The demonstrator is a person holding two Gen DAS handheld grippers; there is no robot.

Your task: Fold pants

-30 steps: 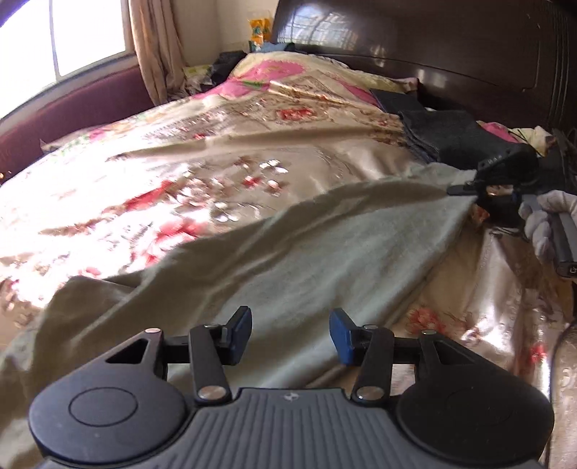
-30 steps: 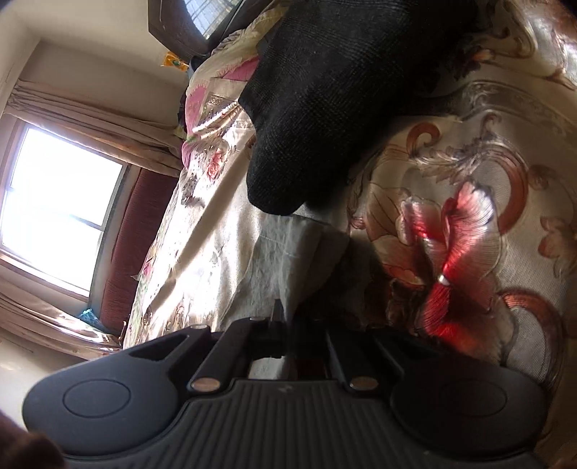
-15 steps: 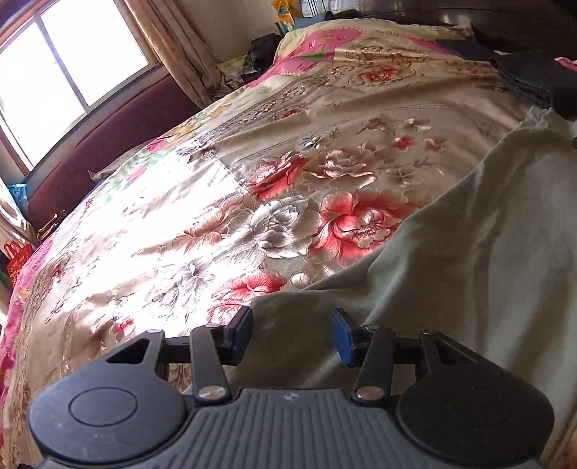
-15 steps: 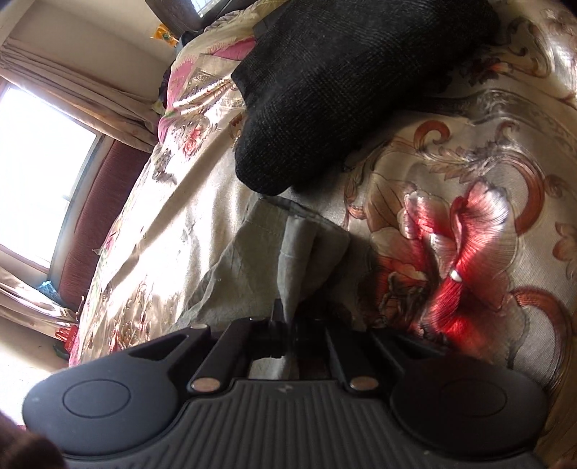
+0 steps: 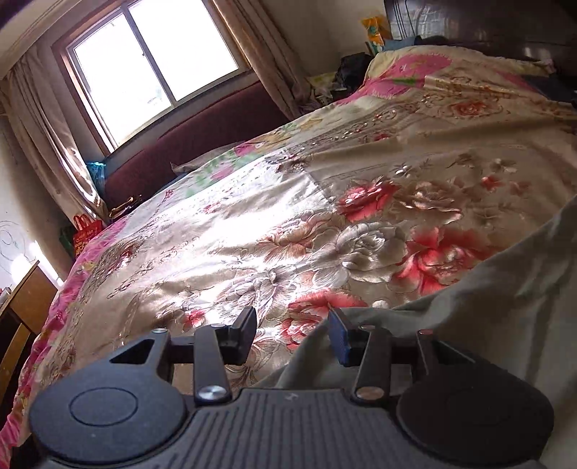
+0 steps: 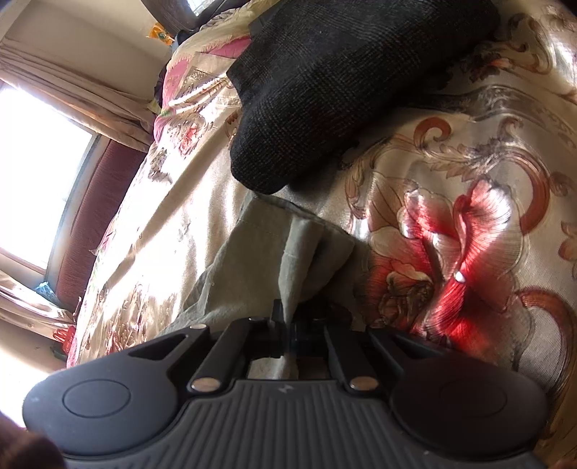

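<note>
Pinching grey pants (image 6: 267,259), right gripper (image 6: 290,333); no legible writing anywhere.

Bed (image 5: 252,231) fills most of the room, covered in a shiny floral bedspread (image 5: 360,223), cream with red and pink blooms. Window (image 5: 151,68) beyond the bed's far side, sliding panes, blown-out daylight, glare falling across the bedspread. Beige curtains (image 5: 259,50) drawn back on both sides of the window. Dark maroon upholstered panel (image 5: 202,144) runs below the window, along the bed. Dark wooden headboard (image 5: 487,21) at the bed's head. Pale plaster walls (image 5: 324,32). Wooden furniture edge (image 5: 25,299) past the bed's foot. Red bag (image 5: 84,231) on the floor, below the window.
</note>
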